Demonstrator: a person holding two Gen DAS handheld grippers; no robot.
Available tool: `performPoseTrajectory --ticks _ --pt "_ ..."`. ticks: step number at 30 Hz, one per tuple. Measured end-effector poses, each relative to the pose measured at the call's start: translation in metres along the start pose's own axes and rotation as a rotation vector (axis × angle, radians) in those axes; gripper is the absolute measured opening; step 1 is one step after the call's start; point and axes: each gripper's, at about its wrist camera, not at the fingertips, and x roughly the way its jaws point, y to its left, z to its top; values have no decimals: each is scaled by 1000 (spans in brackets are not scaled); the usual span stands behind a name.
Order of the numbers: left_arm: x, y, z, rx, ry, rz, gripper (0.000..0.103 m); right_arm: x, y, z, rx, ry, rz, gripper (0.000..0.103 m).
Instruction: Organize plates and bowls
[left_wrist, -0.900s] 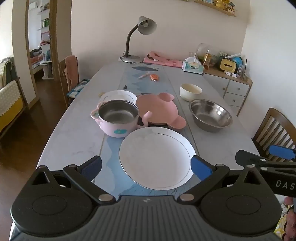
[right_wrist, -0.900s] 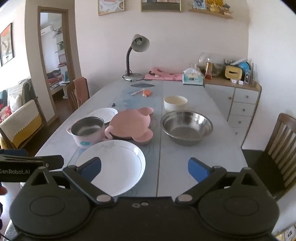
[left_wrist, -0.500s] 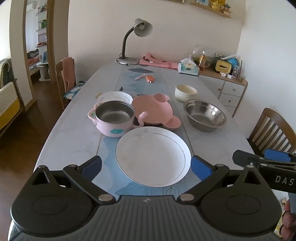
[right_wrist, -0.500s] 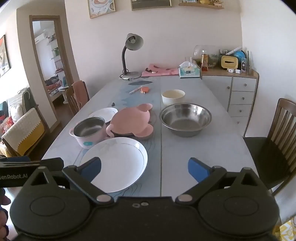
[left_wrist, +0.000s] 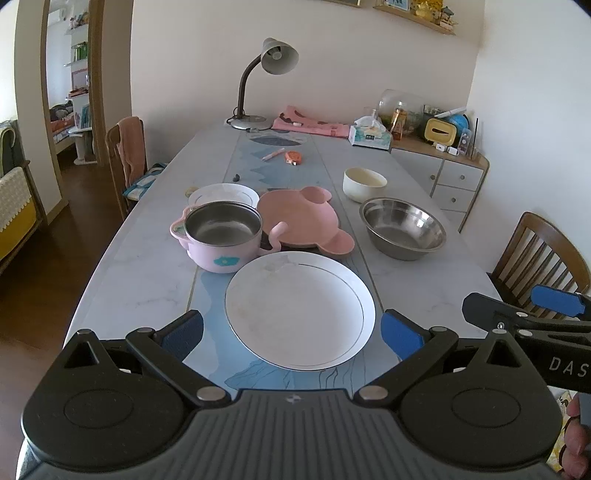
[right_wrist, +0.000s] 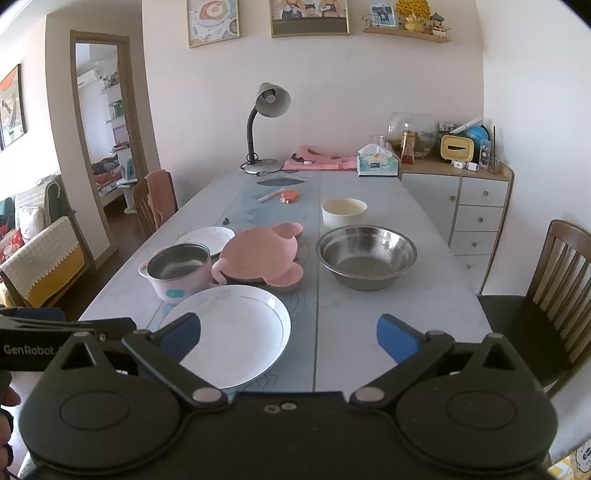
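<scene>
A large white plate (left_wrist: 299, 308) (right_wrist: 231, 334) lies nearest on the table. Behind it stand a pink two-handled pot with a steel liner (left_wrist: 221, 236) (right_wrist: 179, 269), a pink bear-shaped plate (left_wrist: 301, 221) (right_wrist: 260, 256) and a small white plate (left_wrist: 223, 194) (right_wrist: 207, 236). A steel bowl (left_wrist: 402, 227) (right_wrist: 365, 254) and a cream bowl (left_wrist: 364, 182) (right_wrist: 343, 212) sit to the right. My left gripper (left_wrist: 291, 330) hangs open above the large plate's near rim. My right gripper (right_wrist: 288, 334) is open over the table's near edge, right of that plate. Neither holds anything.
A desk lamp (left_wrist: 271, 74), pink cloth (left_wrist: 310, 123) and tissue box (left_wrist: 369, 136) stand at the table's far end, with a pen and orange item (left_wrist: 293, 157) mid-table. Wooden chairs (right_wrist: 554, 302) (left_wrist: 127, 158) flank the table. A drawer cabinet (right_wrist: 469, 206) stands at right.
Both grippers have tilted up and drawn back slightly, so the dishes sit lower and farther in each view. Nothing on the table has moved.
</scene>
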Motion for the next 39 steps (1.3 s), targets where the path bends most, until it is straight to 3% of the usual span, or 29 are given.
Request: performPoseTrajectory --ticks 39 --pt "-16 2 5 1 -57 -4 103 -12 6 6 -19 -48 -24 102"
